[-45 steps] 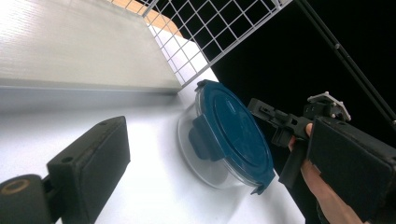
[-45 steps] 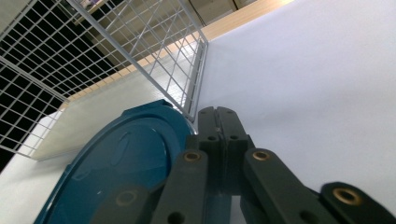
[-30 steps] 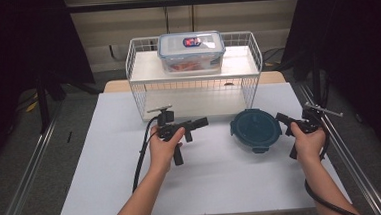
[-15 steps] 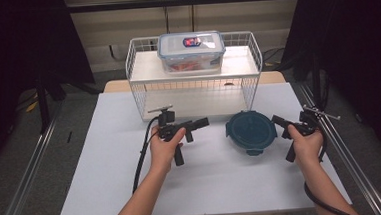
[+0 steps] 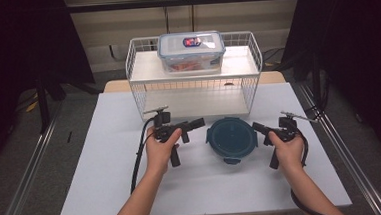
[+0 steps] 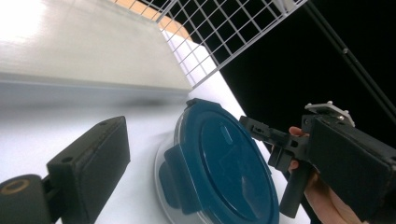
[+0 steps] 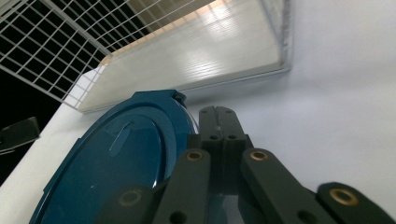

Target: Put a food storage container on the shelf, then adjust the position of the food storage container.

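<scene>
Dark teal, round, with snap tabs: the lidded container (image 5: pixel 230 138) sits on the white table (image 5: pixel 108 192), roughly mid-table and slightly right of centre, just in front of the wire basket (image 5: pixel 195 74) that stands at the far edge. High view: my left gripper (image 5: pixel 192 124) lies level, pointing at the container's left rim, close but apart from it. My right gripper (image 5: pixel 258 128) points at the right rim, tip at or just beside it; contact cannot be told here. A clear box with a blue lid (image 5: pixel 191 51) stands on the basket's upper shelf

Left gripper view: one of my jaws rises at lower left; I cannot tell from this whether the left gripper (image 6: pixel 88 172) is apart or together. The container (image 6: pixel 219 163) lies ahead, with the right gripper (image 6: pixel 256 127) beyond its far rim

Right gripper view: the right gripper (image 7: pixel 217 122) has its jaws pressed together, nothing between them, the tip just beside the container (image 7: pixel 116 163) rim, basket (image 7: pixel 56 42) behind
</scene>
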{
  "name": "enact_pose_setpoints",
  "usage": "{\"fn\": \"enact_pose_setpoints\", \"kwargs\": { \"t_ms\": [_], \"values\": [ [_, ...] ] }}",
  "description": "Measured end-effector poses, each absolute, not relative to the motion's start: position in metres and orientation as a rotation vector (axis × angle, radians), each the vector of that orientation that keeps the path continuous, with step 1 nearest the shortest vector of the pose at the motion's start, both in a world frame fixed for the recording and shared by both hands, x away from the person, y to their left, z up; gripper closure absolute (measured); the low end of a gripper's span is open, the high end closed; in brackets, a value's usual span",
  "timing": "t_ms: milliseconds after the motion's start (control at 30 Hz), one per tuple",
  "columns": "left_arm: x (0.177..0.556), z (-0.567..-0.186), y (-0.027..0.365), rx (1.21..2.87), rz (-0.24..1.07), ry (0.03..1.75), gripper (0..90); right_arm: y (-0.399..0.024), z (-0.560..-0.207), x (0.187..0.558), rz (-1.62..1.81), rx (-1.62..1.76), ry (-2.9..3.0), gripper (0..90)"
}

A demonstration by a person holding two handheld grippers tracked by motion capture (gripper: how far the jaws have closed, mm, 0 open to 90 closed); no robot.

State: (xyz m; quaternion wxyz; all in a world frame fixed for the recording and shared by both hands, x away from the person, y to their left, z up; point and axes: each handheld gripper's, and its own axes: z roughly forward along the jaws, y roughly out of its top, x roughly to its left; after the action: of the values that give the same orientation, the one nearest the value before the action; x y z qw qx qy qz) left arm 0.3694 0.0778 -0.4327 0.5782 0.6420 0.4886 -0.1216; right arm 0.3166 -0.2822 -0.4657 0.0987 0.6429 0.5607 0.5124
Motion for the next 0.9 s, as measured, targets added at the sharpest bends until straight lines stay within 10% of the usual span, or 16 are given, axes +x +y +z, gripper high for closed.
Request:
{"fn": "enact_pose_setpoints", "kwargs": {
  "t_ms": [433,900],
  "values": [
    [0.368,-0.438,0.097,1.497,-0.275,1.197,9.2,-0.252,-0.465,0.321,1.551,1.87,1.746,88.9],
    [0.361,-0.442,0.104,1.528,-0.281,1.222,7.9,-0.253,-0.452,0.305,1.713,1.819,1.707,40.9]
  ]
}}
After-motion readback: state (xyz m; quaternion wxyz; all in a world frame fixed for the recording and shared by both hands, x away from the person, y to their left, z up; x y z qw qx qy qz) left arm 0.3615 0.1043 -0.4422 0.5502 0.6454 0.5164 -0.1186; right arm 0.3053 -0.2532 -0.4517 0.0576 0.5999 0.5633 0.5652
